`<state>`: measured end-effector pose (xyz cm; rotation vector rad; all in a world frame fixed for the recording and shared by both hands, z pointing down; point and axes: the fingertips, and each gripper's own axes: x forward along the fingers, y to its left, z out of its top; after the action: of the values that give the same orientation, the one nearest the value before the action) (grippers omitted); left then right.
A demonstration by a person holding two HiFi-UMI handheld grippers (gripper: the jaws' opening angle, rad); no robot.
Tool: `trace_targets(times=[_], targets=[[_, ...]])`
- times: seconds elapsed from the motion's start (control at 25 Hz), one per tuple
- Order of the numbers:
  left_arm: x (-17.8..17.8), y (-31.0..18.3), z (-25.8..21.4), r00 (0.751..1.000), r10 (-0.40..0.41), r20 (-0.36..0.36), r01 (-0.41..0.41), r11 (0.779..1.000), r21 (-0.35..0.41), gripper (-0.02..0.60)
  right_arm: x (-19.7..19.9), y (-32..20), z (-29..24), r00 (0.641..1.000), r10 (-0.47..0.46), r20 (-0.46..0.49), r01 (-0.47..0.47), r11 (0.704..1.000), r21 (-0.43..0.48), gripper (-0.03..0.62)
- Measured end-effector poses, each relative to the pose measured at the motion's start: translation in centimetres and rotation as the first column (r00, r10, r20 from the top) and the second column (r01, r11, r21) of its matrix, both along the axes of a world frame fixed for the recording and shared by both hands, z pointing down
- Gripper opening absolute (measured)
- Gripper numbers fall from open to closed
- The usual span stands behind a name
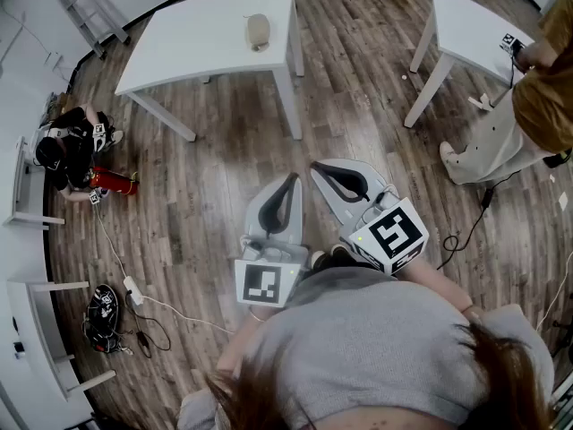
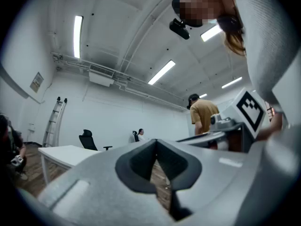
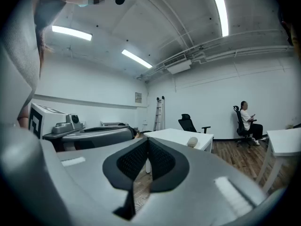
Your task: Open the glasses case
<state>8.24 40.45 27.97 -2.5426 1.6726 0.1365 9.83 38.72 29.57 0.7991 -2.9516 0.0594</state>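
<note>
A small beige glasses case (image 1: 258,31) lies closed on the white table (image 1: 206,43) far ahead of me; in the right gripper view the glasses case (image 3: 192,141) shows as a rounded lump on that table (image 3: 176,136). My left gripper (image 1: 292,179) and right gripper (image 1: 315,166) hang side by side over the wood floor, well short of the table and roughly level. Both are shut with nothing between the pads. The left gripper (image 2: 156,142) has its jaws meeting at the tip, and so has the right gripper (image 3: 147,140). The case is hidden in the left gripper view.
A second white table (image 1: 466,25) stands at the right, with a person in a tan shirt (image 1: 537,106) beside it. Another person (image 1: 72,150) crouches at the left by cables (image 1: 116,312). A ladder (image 1: 85,7) leans at the back left. A seated person (image 3: 247,121) is far off.
</note>
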Motion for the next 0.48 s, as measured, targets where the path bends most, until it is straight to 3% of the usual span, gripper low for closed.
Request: trace_targets(times=[0.48], targets=[[-0.44, 0.19, 0.01, 1.000, -0.006, -0.003, 0.006, 1.000, 0.007, -0.002, -0.50, 0.44, 0.13, 1.000, -0.014, -0.012, 0.014, 1.000, 0.009, 0.003]])
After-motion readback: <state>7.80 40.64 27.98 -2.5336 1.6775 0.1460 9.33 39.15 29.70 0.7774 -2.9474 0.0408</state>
